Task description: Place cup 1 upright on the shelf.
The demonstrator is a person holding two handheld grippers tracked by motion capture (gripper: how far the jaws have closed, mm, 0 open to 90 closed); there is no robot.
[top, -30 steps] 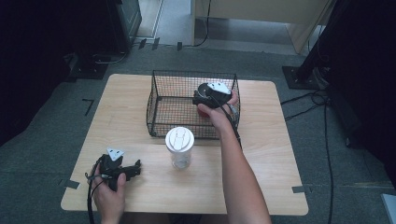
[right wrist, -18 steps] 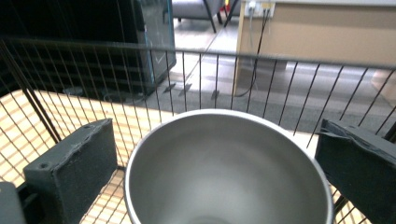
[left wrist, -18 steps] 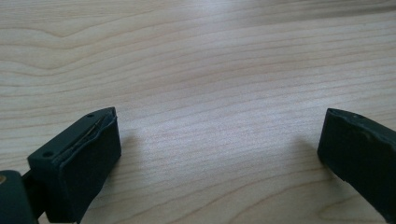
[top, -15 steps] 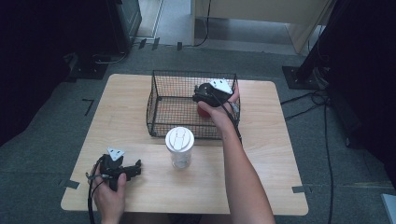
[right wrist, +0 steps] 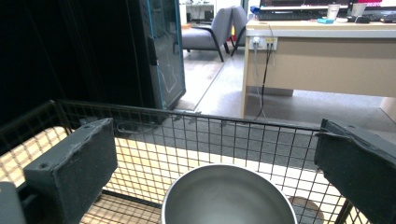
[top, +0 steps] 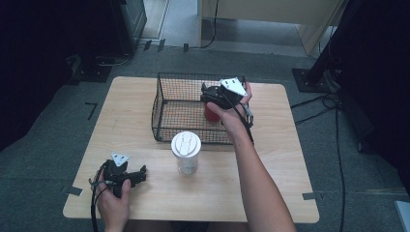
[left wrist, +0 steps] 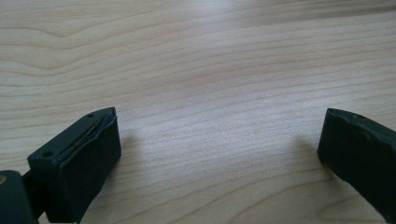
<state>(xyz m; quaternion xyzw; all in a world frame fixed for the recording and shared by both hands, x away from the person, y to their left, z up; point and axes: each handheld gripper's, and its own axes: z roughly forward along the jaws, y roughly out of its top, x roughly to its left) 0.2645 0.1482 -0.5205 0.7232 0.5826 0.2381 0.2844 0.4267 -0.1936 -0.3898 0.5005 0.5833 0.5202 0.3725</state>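
High view shows the pale rectangular wooden tabletop [top: 290,159] on a grey carpeted floor, and on it, toward 12 o'clock from the tabletop's middle, a black square wire-mesh basket [top: 167,104]. Inside the basket, at its 3 o'clock side, stands a red cup with a silvery metal inside [top: 211,113]; from the right gripper view its round steel interior [right wrist: 229,198] lies low between the two black jaws, with the basket's mesh wall [right wrist: 196,140] just behind it. The right claw [top: 212,94] hangs over the basket directly above the cup, held by the person's right hand [top: 232,116]; its jaws stand wide apart, one on each side of the cup's rim and clear of it, gripping nothing. Just outside the basket's near wall, at 6 o'clock from it, stands a clear tumbler with a white round lid [top: 185,152], upright and near the basket. At 8 o'clock on the tabletop the left claw [top: 138,175] rests low in the person's left hand [top: 113,200], well apart from tumbler and basket. In the left gripper view its jaws are spread wide over bare wood grain [left wrist: 210,93], with nothing between them.
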